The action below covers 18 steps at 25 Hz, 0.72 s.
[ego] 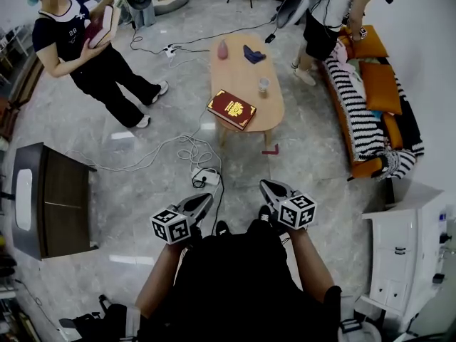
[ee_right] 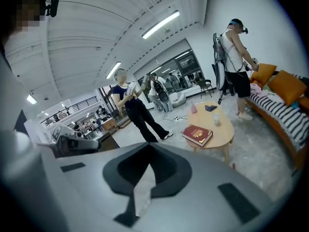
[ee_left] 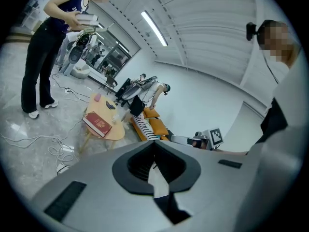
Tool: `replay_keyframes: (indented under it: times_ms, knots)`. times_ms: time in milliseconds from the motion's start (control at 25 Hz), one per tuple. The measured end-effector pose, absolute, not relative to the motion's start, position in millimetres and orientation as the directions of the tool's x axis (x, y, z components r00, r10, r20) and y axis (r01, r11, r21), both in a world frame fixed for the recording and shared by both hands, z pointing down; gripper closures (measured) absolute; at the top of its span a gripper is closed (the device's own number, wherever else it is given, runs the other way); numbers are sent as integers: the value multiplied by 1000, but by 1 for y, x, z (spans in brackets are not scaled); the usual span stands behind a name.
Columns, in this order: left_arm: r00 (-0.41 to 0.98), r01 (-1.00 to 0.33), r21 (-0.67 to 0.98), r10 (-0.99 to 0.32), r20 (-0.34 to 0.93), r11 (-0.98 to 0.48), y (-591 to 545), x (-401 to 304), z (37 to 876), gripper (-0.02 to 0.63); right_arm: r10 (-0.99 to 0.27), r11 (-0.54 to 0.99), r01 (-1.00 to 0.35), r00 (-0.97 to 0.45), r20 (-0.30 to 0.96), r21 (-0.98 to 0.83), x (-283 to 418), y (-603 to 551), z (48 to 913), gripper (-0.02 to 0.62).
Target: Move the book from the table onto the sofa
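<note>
Grey polished floor (ego: pixel 142 162) stretches out below me. At far left stands a dark cabinet (ego: pixel 53 194), and beyond it is a person in black trousers (ego: pixel 96 63). A white cable (ego: pixel 187 148) loops over the floor toward a power strip (ego: pixel 205 178). My left tongs (ego: pixel 206 199) hover low in front of me, clenched tight with nothing between them, well short of the bench (ego: pixel 239 73). That light wooden bench sits ahead in the middle, and the red book (ego: pixel 231 110) lies flat on its near end. Behind the book are a small cup (ego: pixel 263 85), a dark blue item (ego: pixel 253 54) and a pink bottle (ego: pixel 222 49). My right tongs (ego: pixel 266 186) are likewise clamped together and empty, apart from the left pair. Further right, a second person (ego: pixel 329 16) stands beside the sofa (ego: pixel 367 123), which carries a striped cover and orange cushions (ego: pixel 381 87). A white unit (ego: pixel 402 251) stands at the near right.
</note>
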State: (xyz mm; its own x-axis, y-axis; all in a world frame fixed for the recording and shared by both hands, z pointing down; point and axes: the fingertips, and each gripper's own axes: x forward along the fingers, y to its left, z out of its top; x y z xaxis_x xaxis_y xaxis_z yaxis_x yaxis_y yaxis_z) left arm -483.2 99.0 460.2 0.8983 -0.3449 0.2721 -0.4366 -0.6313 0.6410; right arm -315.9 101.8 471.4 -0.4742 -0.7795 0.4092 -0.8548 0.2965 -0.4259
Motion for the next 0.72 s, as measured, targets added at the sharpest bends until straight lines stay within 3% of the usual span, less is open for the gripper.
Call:
replay_keyframes:
  times_ms: [240,720]
  knots:
    - [886,-458,651,-367,282,-606,96,-469,466,595,-787,302,-821,-502,360,-485,-300,95,471,586]
    - [831,-541,643,-462,309,-543,70,-398,464,595,-710,367,-805,-566,419,-466,-222,64,483,586]
